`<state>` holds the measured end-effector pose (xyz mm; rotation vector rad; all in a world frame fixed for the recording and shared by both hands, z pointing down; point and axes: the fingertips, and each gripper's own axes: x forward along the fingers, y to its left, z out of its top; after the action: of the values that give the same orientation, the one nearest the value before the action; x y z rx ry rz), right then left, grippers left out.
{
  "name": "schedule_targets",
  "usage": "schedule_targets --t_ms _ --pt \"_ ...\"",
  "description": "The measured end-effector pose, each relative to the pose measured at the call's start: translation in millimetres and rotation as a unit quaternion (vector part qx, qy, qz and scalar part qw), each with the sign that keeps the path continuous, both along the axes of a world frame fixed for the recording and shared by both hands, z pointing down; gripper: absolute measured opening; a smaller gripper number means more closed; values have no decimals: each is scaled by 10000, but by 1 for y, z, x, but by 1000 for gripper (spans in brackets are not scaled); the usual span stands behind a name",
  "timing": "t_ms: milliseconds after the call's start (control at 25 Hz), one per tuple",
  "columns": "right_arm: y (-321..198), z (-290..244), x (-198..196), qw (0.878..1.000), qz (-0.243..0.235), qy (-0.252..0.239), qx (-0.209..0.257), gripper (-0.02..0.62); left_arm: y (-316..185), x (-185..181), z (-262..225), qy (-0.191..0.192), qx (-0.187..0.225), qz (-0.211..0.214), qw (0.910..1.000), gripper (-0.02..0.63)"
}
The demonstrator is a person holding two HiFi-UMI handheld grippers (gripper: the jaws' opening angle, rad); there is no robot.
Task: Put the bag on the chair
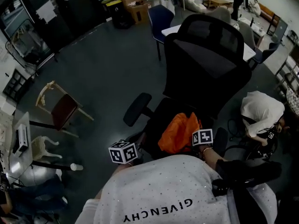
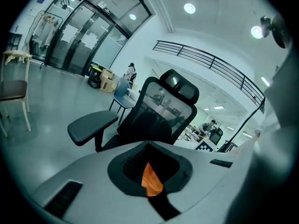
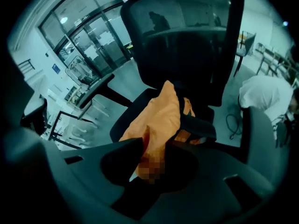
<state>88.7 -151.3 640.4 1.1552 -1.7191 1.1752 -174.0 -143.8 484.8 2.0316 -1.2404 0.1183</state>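
The orange bag (image 1: 180,133) lies on the seat of the black mesh office chair (image 1: 201,55), right in front of me. In the right gripper view the bag (image 3: 161,115) rises from between the jaws toward the chair back (image 3: 187,45), with a black strap (image 3: 198,126) across it. My right gripper (image 3: 154,158) is open, with cloth lying loose in the wide gap. My left gripper (image 2: 152,183) sits at the bag's left edge, and a thin sliver of orange cloth (image 2: 151,177) shows pinched in its narrow gap. The chair (image 2: 163,111) and its armrest (image 2: 91,125) stand just beyond.
A wooden chair with a brown seat (image 1: 63,108) stands at the left, with a paper cup (image 1: 75,166) on the floor nearby. A blue chair (image 1: 161,15) and a white table (image 1: 247,51) lie behind the office chair. A person in white (image 1: 261,108) crouches at the right.
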Motion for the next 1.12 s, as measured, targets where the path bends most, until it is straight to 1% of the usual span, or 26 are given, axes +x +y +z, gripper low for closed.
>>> schedule_targets --t_ms 120,240,320,440,600,680,720,760,920,1120 --pt "-5 -8 3 9981 -113 502 341 109 9 -9 -7 -32 109 -18 9999 2" --pt "-8 -18 1 9958 19 738 534 109 14 -24 -16 -46 233 -43 9997 2" --pt "-10 -26 0 9959 240 646 590 109 15 -32 -22 -25 294 -77 9995 2" --pt "-13 -36 0 9955 617 358 618 127 13 -41 -31 -4 399 -121 9991 2" --pt "-13 -41 4 9938 812 249 723 127 10 -42 -39 77 549 -135 9984 2" --pt "-18 -48 4 9911 972 81 907 127 8 -39 -42 93 625 -96 9980 2" --pt "-23 -54 4 9888 1069 -49 1044 112 6 -37 -44 87 654 -59 9978 2" --pt "-28 -61 3 9862 1145 -171 1184 83 5 -35 -46 77 677 -17 9977 2" --pt "-40 -86 0 9793 1187 -409 1587 83 6 -23 -52 156 742 81 9971 2" --pt "-39 -107 1 9731 1192 -468 1913 83 10 -13 -60 353 827 150 9958 2"
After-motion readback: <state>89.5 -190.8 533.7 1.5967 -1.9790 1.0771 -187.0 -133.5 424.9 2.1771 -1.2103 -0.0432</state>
